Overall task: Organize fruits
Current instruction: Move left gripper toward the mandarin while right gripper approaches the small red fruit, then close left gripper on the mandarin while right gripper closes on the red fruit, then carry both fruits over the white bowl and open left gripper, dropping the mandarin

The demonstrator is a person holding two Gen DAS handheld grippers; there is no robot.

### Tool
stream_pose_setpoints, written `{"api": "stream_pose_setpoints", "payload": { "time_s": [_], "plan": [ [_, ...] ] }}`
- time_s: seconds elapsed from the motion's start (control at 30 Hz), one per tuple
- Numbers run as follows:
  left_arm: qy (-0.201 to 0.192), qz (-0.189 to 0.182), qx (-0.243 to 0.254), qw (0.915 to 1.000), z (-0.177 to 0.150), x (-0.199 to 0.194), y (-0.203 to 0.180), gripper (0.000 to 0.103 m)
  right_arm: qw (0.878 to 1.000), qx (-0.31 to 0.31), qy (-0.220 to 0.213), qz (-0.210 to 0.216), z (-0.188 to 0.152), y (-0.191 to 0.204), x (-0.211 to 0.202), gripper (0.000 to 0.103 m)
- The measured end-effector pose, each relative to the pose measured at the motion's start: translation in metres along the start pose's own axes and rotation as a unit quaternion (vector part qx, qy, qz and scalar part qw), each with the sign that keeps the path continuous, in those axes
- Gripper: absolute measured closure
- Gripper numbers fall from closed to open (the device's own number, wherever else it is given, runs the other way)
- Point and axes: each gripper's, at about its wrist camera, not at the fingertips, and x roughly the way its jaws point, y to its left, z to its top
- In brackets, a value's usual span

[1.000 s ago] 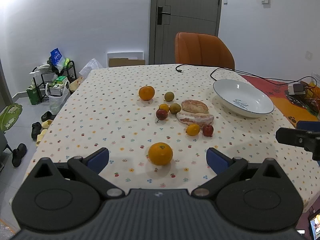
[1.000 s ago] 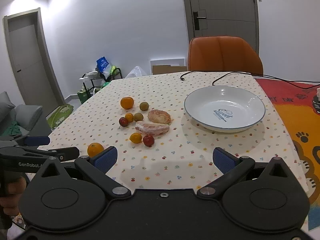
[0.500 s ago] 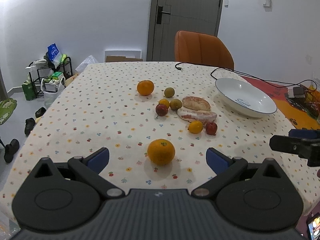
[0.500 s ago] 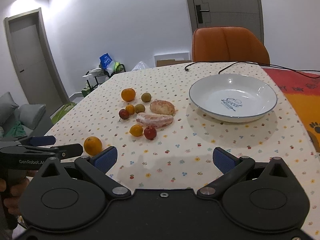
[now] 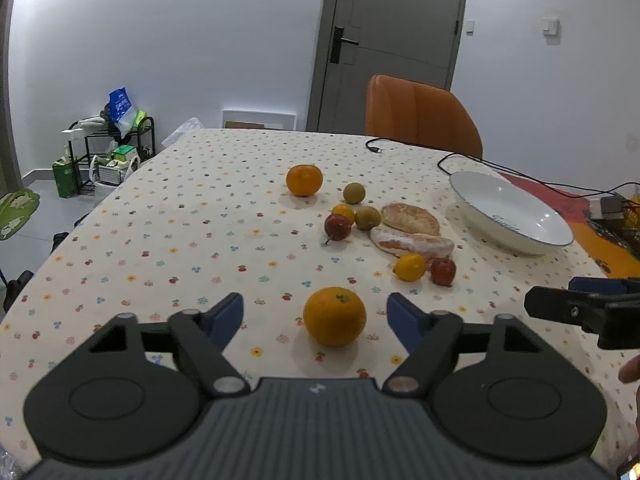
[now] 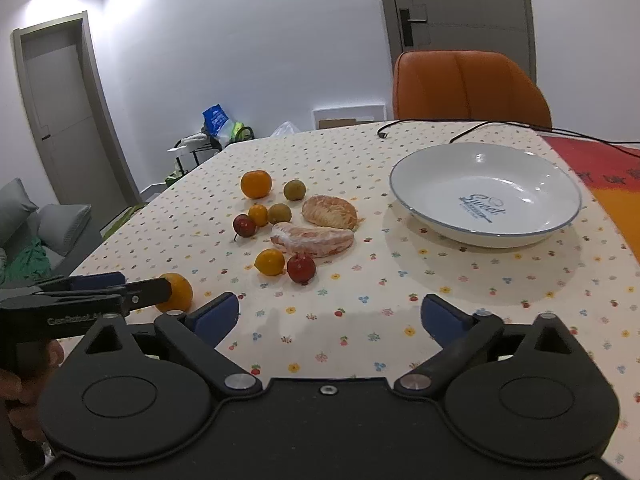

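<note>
A near orange [image 5: 335, 316] lies on the dotted tablecloth between the blue pads of my open left gripper [image 5: 316, 314], untouched; the right wrist view shows this orange [image 6: 178, 291] partly behind the left gripper's finger. Farther off lie a second orange [image 5: 304, 179], two greenish fruits [image 5: 354, 193], small red fruits [image 5: 338, 227], a small yellow fruit [image 5: 409, 267] and two peeled pomelo pieces [image 5: 412, 241]. An empty white plate [image 6: 485, 194] stands at the right. My right gripper [image 6: 330, 314] is open over bare cloth in front of the fruit cluster.
An orange chair [image 5: 420, 114] stands behind the table. A black cable [image 5: 460, 158] runs across the far right of the table beside a red-orange mat [image 6: 600, 160]. A hand [image 6: 20, 376] holds the left gripper's handle. A cluttered rack [image 5: 108, 148] stands on the floor at left.
Both grippers have moved forward and lower toward the table. The near orange now lies between the left gripper's pads. No fruit has moved.
</note>
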Motion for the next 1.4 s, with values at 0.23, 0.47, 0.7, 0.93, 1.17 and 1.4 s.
{"api": "stream_pose_setpoints", "payload": {
  "time_s": [0.23, 0.47, 0.7, 0.93, 1.17, 1.4],
  "plan": [
    [0.006, -0.008, -0.024, 0.9997, 0.003, 0.014, 0.004, 0.046, 1.000, -0.008, 0.011, 0.014, 0.004, 0.006, 0.022, 0.018],
    [0.025, -0.040, -0.023, 0.9986, 0.000, 0.024, 0.000, 0.066, 0.999, -0.010, 0.020, 0.025, 0.009, 0.008, 0.041, 0.028],
    [0.019, -0.018, -0.028, 0.9993, 0.003, 0.024, 0.007, 0.067, 0.999, -0.012, 0.037, 0.038, 0.012, 0.010, 0.057, 0.045],
    [0.010, 0.004, -0.036, 0.9993, 0.009, 0.024, 0.022, 0.067, 0.998, -0.014, 0.041, 0.038, 0.018, 0.014, 0.069, 0.059],
    [0.009, 0.011, -0.039, 0.9991, 0.011, 0.026, 0.029, 0.067, 0.999, -0.016, 0.039, 0.026, 0.019, 0.013, 0.078, 0.080],
    [0.004, 0.010, -0.042, 0.9990, 0.014, 0.026, 0.029, 0.067, 0.999, -0.006, 0.035, 0.033, 0.021, 0.009, 0.067, 0.081]
  ]
}}
